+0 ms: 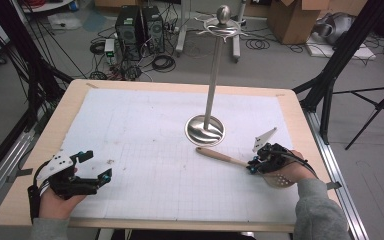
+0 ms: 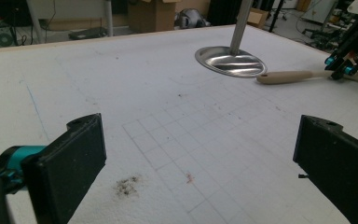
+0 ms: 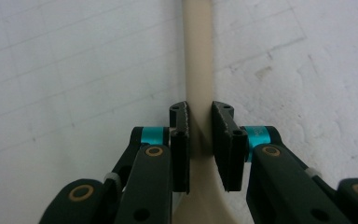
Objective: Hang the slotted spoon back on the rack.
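The right gripper (image 1: 254, 165) pinches the handle of the pale wooden slotted spatula (image 1: 222, 156), which lies flat on the white grid mat (image 1: 145, 150) just beside the round base of the shiny metal stand (image 1: 206, 129). The left gripper (image 1: 94, 167) waits well apart, its jaws spread wide. The person should squeeze firmly and lift slowly and level, so the spatula does not tip.

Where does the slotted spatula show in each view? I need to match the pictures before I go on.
High view: the spatula lies right of centre, near the stand base, the right gripper shut on its neck.
Left gripper view: upper right, handle beside the base.
Right gripper view: centre, handle running up from between the closed jaws.
Shared landmark: the white gridded mat.
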Available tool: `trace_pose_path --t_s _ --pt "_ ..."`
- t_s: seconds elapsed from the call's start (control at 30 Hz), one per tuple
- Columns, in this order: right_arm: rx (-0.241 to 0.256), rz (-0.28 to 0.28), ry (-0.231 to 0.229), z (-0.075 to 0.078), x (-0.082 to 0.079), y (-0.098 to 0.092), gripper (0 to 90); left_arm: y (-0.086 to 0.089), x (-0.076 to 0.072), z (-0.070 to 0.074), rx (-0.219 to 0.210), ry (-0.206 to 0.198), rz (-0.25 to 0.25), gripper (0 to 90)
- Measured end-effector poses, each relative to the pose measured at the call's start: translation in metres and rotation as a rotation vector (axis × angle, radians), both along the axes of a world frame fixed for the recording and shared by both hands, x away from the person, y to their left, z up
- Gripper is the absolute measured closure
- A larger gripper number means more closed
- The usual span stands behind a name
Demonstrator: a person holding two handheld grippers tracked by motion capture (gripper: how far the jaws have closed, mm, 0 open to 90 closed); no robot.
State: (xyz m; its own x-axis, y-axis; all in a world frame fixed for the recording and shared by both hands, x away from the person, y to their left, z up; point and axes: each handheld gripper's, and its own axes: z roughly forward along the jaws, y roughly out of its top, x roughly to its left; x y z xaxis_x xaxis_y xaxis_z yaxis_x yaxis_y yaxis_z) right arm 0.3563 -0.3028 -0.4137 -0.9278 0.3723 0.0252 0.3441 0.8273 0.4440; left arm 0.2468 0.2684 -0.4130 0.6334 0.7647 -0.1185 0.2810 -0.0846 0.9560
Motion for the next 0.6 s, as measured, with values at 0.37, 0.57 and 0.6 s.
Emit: trace_pose_path --t_s 0.37,0.57,0.6 --pt "0.093 -0.039 -0.032 0.015 -0.009 -0.002 78.1 0.002 0.0 0.004 -0.01 -0.016 -0.003 2.8" --pt "0.227 -0.098 -0.04 0.023 -0.017 -0.011 78.1 -0.002 0.002 0.006 -0.007 -0.019 -0.011 2.8" --pt "0.25 -0.112 -0.039 0.023 -0.018 -0.012 78.1 -0.002 0.002 0.006 -0.004 -0.018 -0.014 2.8"
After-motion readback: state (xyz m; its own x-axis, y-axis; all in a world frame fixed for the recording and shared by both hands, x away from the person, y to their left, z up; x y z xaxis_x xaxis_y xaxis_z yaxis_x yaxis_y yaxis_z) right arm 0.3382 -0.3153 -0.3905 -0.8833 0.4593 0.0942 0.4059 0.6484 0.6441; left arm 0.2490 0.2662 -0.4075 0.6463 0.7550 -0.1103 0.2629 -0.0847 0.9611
